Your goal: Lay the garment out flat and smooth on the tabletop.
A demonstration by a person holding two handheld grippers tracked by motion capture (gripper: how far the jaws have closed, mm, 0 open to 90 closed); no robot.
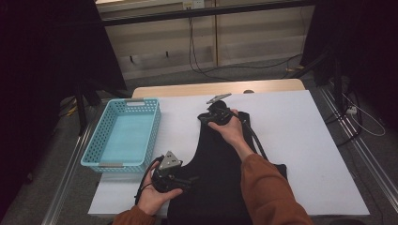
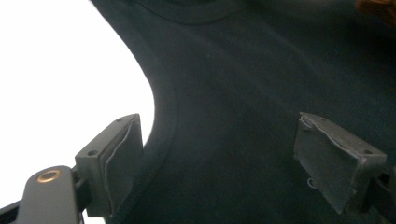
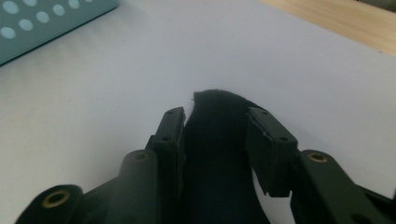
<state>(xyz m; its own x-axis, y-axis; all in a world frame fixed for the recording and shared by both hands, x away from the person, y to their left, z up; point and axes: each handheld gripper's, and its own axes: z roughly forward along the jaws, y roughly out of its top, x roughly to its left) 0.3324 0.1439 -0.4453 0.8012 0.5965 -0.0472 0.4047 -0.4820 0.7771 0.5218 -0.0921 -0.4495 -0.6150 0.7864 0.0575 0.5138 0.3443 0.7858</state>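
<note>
A black sleeveless garment lies flat on the white-covered table, its long axis running from the near edge, where the wide body sits between the person's forearms, up toward the middle of the table, where it narrows to a strap end. The right hand-held gripper is at that far end, reached well out from the person; in the right gripper view its jaws stand partly spread on either side of the strap tip, the left pad close against the cloth and the right pad with a gap showing, so it looks to me more like straddling than pinching. The left hand-held gripper stays near the near edge, at the garment's left side by the curved armhole; in the left gripper view its jaws are spread wide over the dark cloth, with the hemmed armhole edge running by the left pad and nothing clamped. A light blue basket sits on the left part of the table, just left of the garment and nearer the left hand. So the thing stretches lengthwise between the two grippers, one at each end, and any fold or lift, I would judge, turns on that near-to-far line, with the basket lying off to its left.
</note>
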